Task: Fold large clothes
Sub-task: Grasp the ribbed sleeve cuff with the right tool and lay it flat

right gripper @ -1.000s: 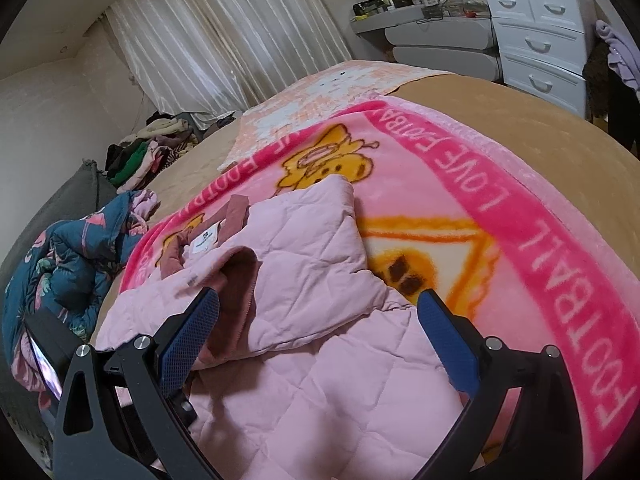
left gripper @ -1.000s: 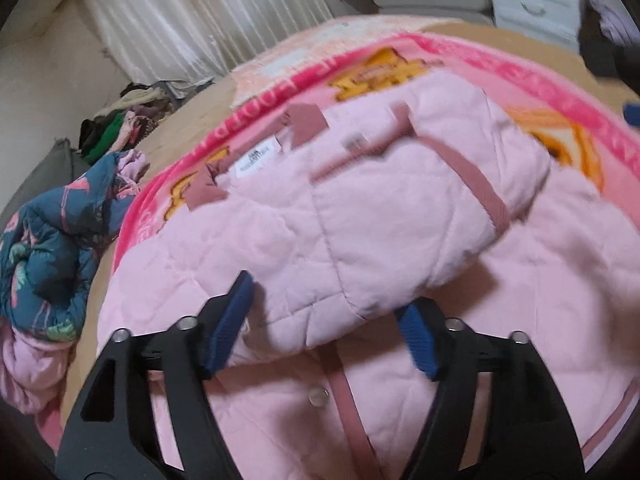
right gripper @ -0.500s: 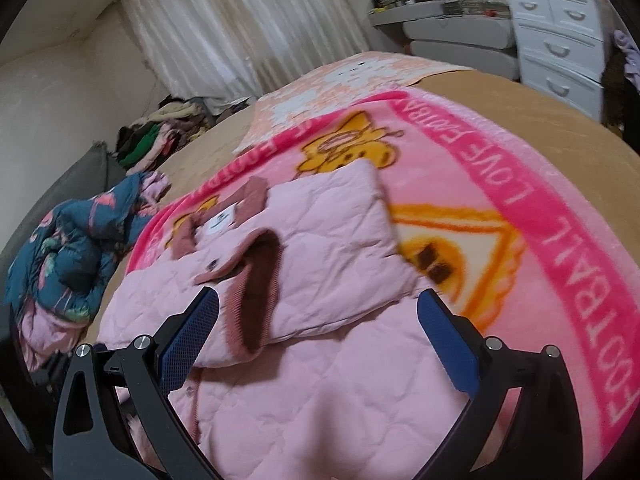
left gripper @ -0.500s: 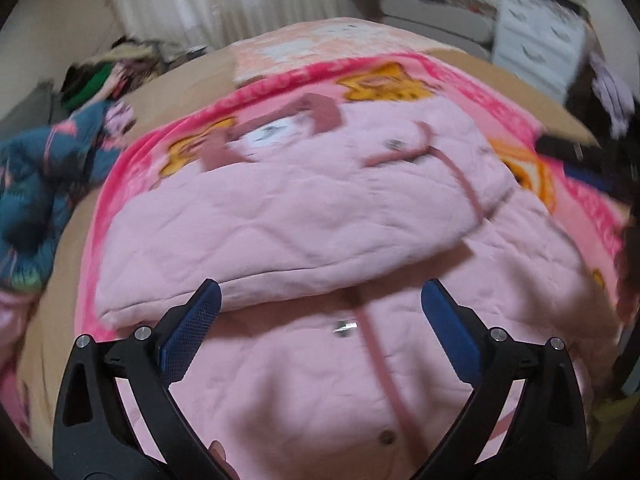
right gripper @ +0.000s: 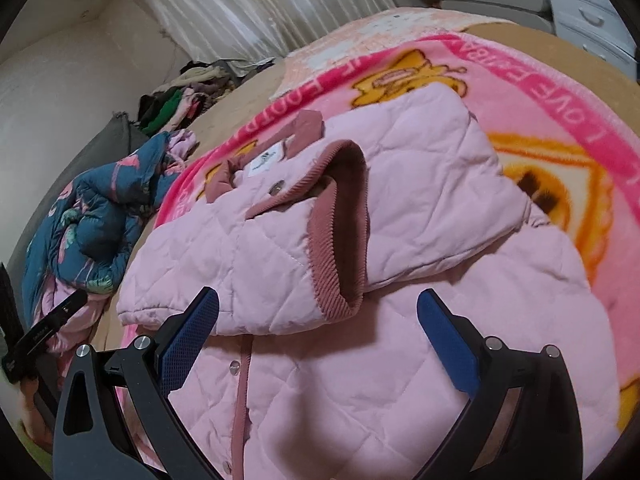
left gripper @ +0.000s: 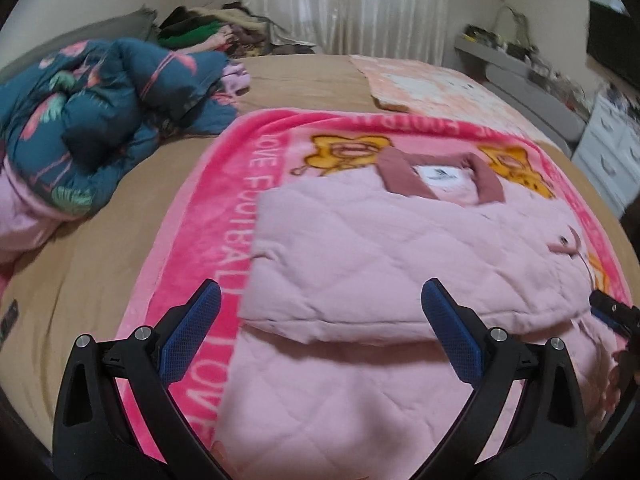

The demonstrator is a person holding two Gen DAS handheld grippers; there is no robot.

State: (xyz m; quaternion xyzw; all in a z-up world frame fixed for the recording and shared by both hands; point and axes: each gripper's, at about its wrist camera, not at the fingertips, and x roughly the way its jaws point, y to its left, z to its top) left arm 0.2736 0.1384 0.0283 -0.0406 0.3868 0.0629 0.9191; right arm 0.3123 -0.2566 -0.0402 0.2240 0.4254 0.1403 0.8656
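A pink quilted jacket [left gripper: 380,256] with a dusty-rose collar lies on a pink football blanket [left gripper: 224,208] on the bed. Both sleeves are folded across its front. In the right wrist view the jacket [right gripper: 400,360] shows a ribbed rose cuff [right gripper: 340,232] lying on top. My left gripper [left gripper: 320,324] is open and empty above the jacket's left side. My right gripper [right gripper: 318,332] is open and empty above the jacket's lower front. The tip of the right gripper shows at the right edge of the left wrist view [left gripper: 612,312].
A teal floral quilt [left gripper: 80,120] is bunched on the bed at the left, also in the right wrist view [right gripper: 92,220]. A clothes pile [left gripper: 208,32] lies by the curtain. A white dresser [right gripper: 592,12] stands at the right. A pale mat [left gripper: 420,84] lies beyond the blanket.
My left gripper let go of the sleeve, opened wide and drew back to the left. My right gripper moved closer over the jacket. The folded sleeves now lie flat.
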